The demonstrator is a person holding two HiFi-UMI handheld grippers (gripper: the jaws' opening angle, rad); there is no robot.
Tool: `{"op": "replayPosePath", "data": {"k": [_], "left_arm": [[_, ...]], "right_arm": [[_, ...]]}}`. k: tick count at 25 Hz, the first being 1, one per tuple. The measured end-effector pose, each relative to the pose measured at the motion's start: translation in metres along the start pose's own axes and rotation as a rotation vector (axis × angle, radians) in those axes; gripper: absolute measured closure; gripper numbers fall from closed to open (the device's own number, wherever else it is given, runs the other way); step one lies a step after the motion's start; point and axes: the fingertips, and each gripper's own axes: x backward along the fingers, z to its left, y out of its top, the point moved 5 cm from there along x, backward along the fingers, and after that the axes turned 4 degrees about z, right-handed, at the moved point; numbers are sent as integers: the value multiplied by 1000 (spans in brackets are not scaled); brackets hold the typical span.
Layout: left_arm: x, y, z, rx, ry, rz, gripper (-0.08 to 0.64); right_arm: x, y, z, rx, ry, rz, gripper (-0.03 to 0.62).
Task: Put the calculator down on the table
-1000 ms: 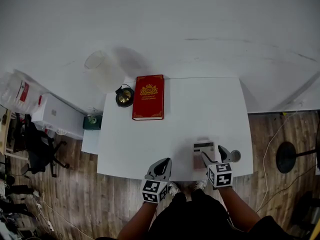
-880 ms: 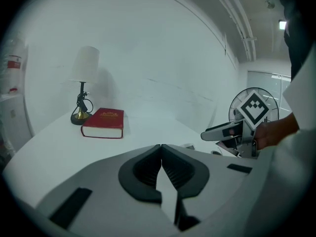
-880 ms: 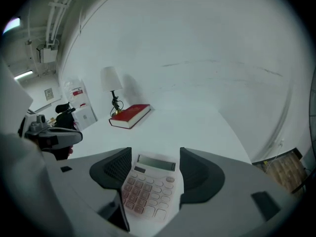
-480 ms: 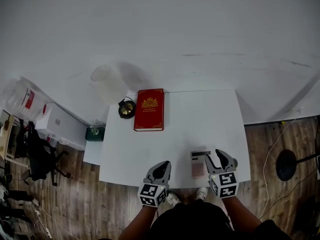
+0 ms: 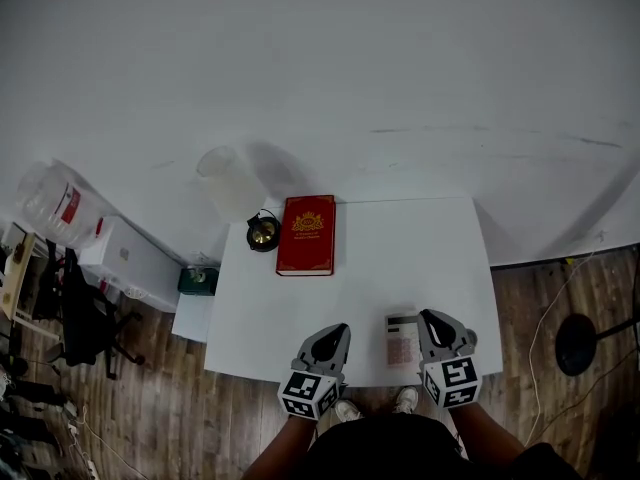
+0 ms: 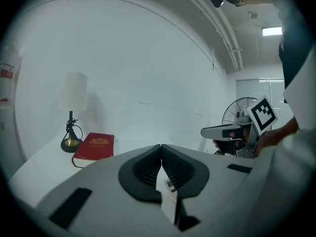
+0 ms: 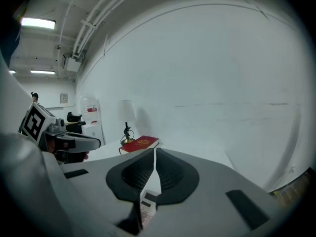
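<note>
The calculator (image 5: 401, 338), pale with a dark display, lies flat on the white table (image 5: 400, 258) near its front right edge; in the right gripper view a strip of it (image 7: 146, 209) shows under the jaws. My right gripper (image 5: 437, 325) hangs above the table just right of it, jaws closing with nothing between them, the tips almost touching (image 7: 155, 149). Over the front edge further left, my left gripper (image 5: 330, 340) is shut and empty, its pads meeting (image 6: 161, 145).
A red book (image 5: 306, 234) lies at the table's back left, with a small lamp (image 5: 263, 232) beside it. Left of the table are a white box (image 5: 125, 258), a water jug (image 5: 50, 203) and a dark chair (image 5: 85, 318). A fan (image 6: 242, 113) stands on the right.
Both grippers have risen off the table. The right gripper's jaws, wide apart beside the calculator a second ago, have closed; the calculator stays flat on the table.
</note>
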Motion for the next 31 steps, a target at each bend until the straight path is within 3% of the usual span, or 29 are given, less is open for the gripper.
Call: {"op": "replayPosePath", "data": {"k": [8, 31], "left_arm": [[1, 5, -3, -42, 13, -19, 540], [-6, 6, -20, -32, 16, -8, 540]], "right_arm": [[3, 5, -2, 42, -14, -1, 575], [23, 23, -2, 153, -26, -90, 575]]}}
